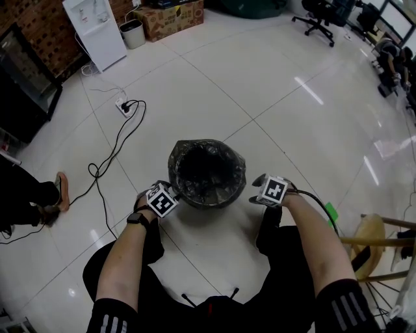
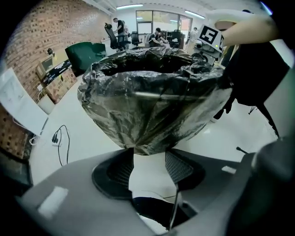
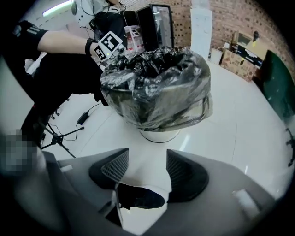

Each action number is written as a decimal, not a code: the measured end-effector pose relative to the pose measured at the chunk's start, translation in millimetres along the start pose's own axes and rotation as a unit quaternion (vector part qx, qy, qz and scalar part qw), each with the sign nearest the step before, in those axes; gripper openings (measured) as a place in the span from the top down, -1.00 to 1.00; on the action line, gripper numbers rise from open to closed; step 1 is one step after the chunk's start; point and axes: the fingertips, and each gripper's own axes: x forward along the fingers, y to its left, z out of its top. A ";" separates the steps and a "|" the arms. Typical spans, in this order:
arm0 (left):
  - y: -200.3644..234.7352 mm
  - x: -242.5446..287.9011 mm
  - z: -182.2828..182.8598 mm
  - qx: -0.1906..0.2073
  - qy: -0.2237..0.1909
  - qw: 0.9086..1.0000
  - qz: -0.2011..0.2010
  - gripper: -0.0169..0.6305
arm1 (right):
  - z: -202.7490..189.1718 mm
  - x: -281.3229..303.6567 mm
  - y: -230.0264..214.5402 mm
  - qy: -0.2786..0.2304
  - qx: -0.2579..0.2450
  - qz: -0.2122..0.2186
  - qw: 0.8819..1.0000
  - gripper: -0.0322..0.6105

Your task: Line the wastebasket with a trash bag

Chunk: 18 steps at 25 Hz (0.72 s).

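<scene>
A round wastebasket (image 1: pixel 207 174) stands on the white tile floor just ahead of me, with a black trash bag (image 1: pixel 224 195) draped over its rim and down its outside. My left gripper (image 1: pixel 172 192) is at the basket's left near side. In the left gripper view its jaws (image 2: pixel 148 154) stand apart, with the bag's (image 2: pixel 152 101) hanging hem right at their tips and floor showing between the pads. My right gripper (image 1: pixel 255 196) is off the basket's right side, open and empty (image 3: pixel 147 156). The bag (image 3: pixel 156 87) and the basket's white base (image 3: pixel 159 135) lie a short way ahead of it.
A power strip with a black cable (image 1: pixel 123 104) lies on the floor at the far left. A white appliance (image 1: pixel 94 29), a small bin (image 1: pixel 132 32) and a cardboard box (image 1: pixel 170 18) stand at the back. A wooden stool (image 1: pixel 377 240) is at my right, a person's foot (image 1: pixel 62 188) at the left.
</scene>
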 end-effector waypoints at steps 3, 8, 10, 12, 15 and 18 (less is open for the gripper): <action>8.6 -17.7 -0.3 0.020 0.007 1.000 -0.006 0.31 | 15.1 -31.8 -20.8 -0.018 -0.033 -0.034 0.999 0.00; 22.5 -46.9 -7.6 0.054 0.046 0.997 -0.038 0.30 | 48.6 -61.9 -42.2 -0.049 -0.078 -0.048 0.995 -0.06; 28.2 -54.8 -10.2 0.082 0.056 0.994 -0.042 0.29 | 60.9 -61.6 -44.3 -0.058 -0.092 -0.047 0.993 -0.10; 33.0 -59.3 -1.0 0.092 0.039 0.994 -0.044 0.28 | 65.4 -56.0 -44.0 -0.049 -0.124 -0.042 0.990 -0.17; 30.4 -59.3 20.3 0.093 0.009 0.994 -0.059 0.22 | 69.3 -47.8 -45.0 -0.020 -0.188 -0.032 0.981 -0.23; 21.5 -52.4 41.2 0.120 -0.008 0.990 -0.073 0.15 | 83.9 -44.0 -45.9 -0.027 -0.202 -0.017 0.979 -0.25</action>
